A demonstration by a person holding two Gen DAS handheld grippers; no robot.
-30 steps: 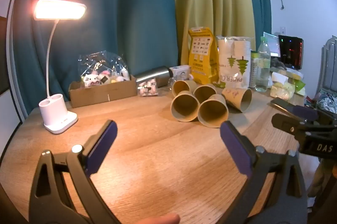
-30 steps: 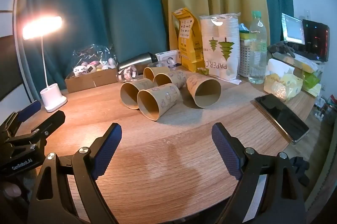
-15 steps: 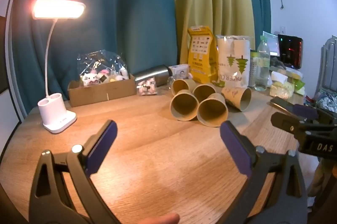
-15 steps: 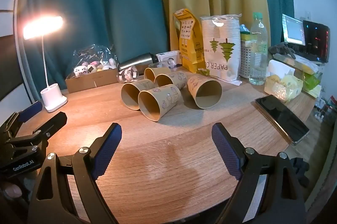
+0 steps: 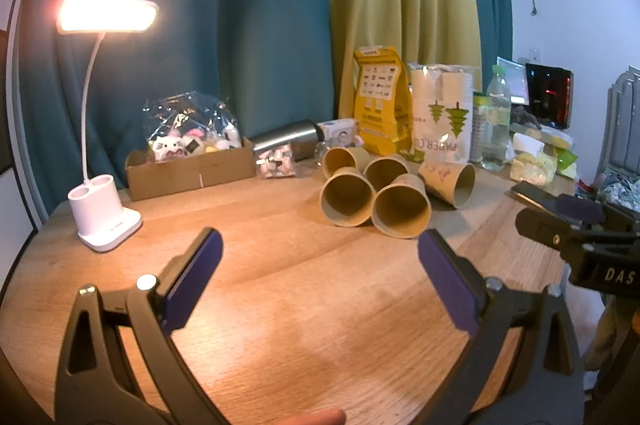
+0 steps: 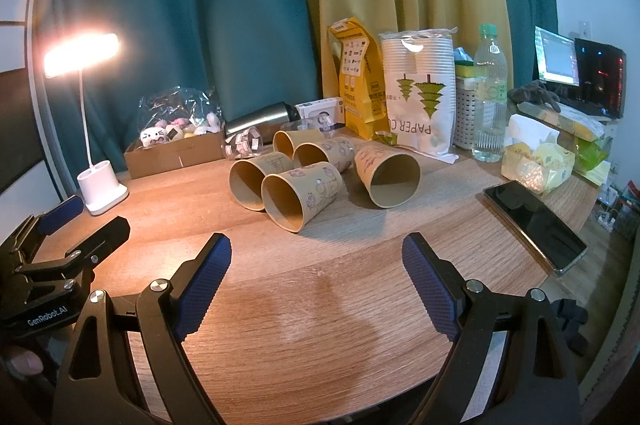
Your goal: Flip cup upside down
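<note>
Several brown paper cups lie on their sides in a cluster on the wooden table, mouths toward me. The nearest cup (image 6: 300, 199) (image 5: 401, 211) lies in front, another (image 6: 256, 183) (image 5: 346, 196) to its left, and one (image 6: 386, 175) (image 5: 448, 179) apart to the right. My left gripper (image 5: 320, 265) is open and empty, short of the cluster. My right gripper (image 6: 316, 273) is open and empty, also short of the cups. The left gripper shows at the left edge of the right wrist view (image 6: 60, 225). The right one shows at the right edge of the left wrist view (image 5: 576, 221).
A lit white desk lamp (image 6: 100, 189) stands at the left. A cardboard box of toys (image 6: 172, 149), a steel flask (image 6: 260, 117), a yellow bag (image 6: 356, 85), a pack of paper cups (image 6: 420, 97) and a water bottle (image 6: 488, 97) line the back. A phone (image 6: 536, 225) lies at the right edge.
Both views have shifted slightly; the cups sit a touch closer and lower in frame. Both grippers stay open and empty.
</note>
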